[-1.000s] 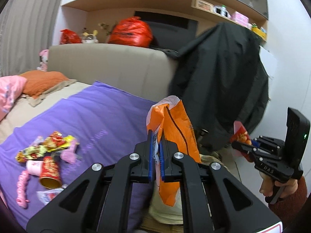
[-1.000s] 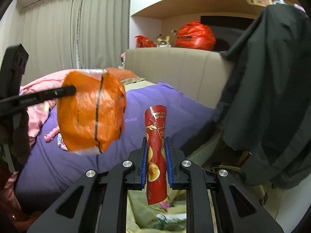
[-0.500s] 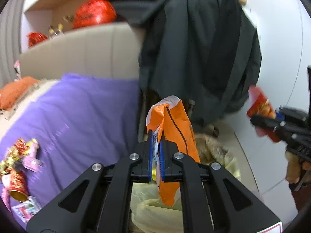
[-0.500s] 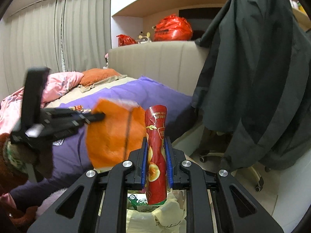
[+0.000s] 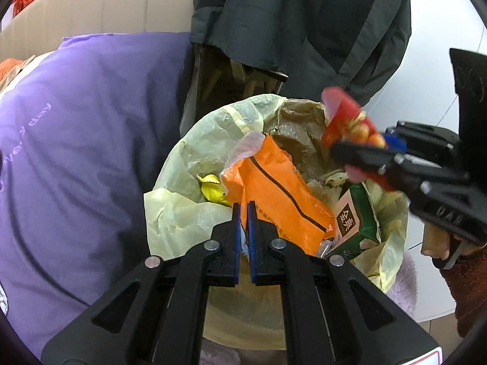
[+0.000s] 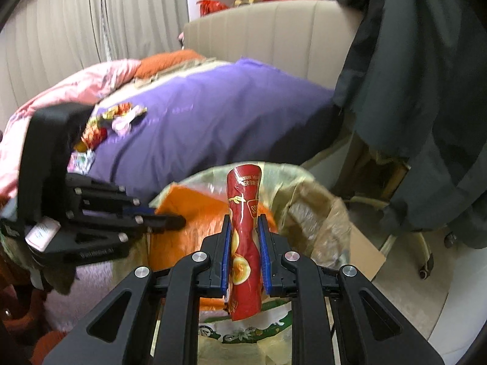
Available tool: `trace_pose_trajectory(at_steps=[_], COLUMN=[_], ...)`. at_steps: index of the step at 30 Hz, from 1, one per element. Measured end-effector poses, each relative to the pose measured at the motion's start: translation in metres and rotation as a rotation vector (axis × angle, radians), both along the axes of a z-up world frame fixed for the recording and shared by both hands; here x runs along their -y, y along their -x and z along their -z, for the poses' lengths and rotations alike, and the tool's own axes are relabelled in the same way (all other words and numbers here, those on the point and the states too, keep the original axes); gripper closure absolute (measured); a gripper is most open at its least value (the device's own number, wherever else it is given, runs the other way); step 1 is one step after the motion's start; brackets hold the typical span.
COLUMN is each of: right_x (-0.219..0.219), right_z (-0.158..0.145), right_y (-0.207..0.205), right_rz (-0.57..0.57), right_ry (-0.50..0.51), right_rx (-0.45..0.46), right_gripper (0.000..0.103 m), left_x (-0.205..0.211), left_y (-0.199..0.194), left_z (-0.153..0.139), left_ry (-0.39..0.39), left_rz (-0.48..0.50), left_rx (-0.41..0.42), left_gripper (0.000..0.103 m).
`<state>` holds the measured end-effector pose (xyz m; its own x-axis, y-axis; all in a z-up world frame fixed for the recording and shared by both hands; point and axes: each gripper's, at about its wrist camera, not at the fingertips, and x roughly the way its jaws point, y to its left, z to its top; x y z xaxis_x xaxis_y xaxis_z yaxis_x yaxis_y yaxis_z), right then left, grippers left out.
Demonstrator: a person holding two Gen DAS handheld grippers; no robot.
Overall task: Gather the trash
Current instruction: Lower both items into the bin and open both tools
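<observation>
A bin lined with a pale yellow bag (image 5: 179, 213) stands beside the bed. My left gripper (image 5: 243, 205) is shut on the edge of an orange plastic bag (image 5: 274, 188), which hangs over the bin's mouth. My right gripper (image 6: 245, 222) is shut on a crumpled red snack wrapper (image 6: 245, 243), held upright above the bin liner (image 6: 304, 191). In the left wrist view the right gripper (image 5: 365, 149) and its red wrapper (image 5: 344, 118) hover over the bin's right side. The left gripper (image 6: 179, 220) and the orange bag (image 6: 188, 231) show at the left of the right wrist view.
Inside the bin lie a green packet (image 5: 362, 219), a yellow wrapper (image 5: 213, 190) and brown paper (image 5: 301, 127). Several wrappers (image 6: 115, 118) lie on the purple bedspread (image 6: 228, 115). A dark coat (image 6: 411, 91) hangs over a wheeled chair (image 6: 424, 270) behind the bin.
Both grippers have come down and tipped toward the bin, still holding the orange bag and the red wrapper. The bin's mouth now fills the left wrist view.
</observation>
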<state>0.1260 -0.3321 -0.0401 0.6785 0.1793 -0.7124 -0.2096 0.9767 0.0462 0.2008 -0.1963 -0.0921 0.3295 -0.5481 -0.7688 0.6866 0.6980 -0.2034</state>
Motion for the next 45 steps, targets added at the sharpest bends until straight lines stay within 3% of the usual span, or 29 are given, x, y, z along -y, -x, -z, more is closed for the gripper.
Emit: trace_pose_trajectory(at_steps=[18,27,30,35,37,42,45], right_x=[0.007,0.012,0.012,0.014,0.014,0.012,0.009], right_z=[0.018,0.015,0.015,0.012,0.011,0.005,0.000], right_y=[0.014,0.014,0.016,0.018,0.019,0.023,0.026], right_rz=[0.054,0.085,0.088,0.098,0.102,0.111,0.112], right_ry=[0.047,0.046,0.042,0.037,0.038,0.051,0.057], right_rx=[-0.039,-0.038,-0.035,-0.027,-0.025,-0.014,-0.002], right_gripper=[0.086,0.085,0.085,0.067,0.061,0.061,0.049], left_x=[0.010,0.013,0.008,-0.002,-0.007,-0.018,-0.023], left_y=[-0.018,-0.020,-0.018,-0.015,-0.014,-0.008,-0.002], left_z=[0.007,0.002,-0.003,-0.015,-0.022,-0.041,-0.051], left_ry=[0.058,0.053,0.060,0.087,0.101,0.131,0.136], left_rz=[0.002,-0.005,-0.011,-0.019,-0.033,-0.063,-0.078], left_rx=[-0.099,-0.096,-0.088,-0.065,-0.052,0.002,0.047], left_gripper=[0.099,0.098,0.092,0.067,0.063,0.059,0.055])
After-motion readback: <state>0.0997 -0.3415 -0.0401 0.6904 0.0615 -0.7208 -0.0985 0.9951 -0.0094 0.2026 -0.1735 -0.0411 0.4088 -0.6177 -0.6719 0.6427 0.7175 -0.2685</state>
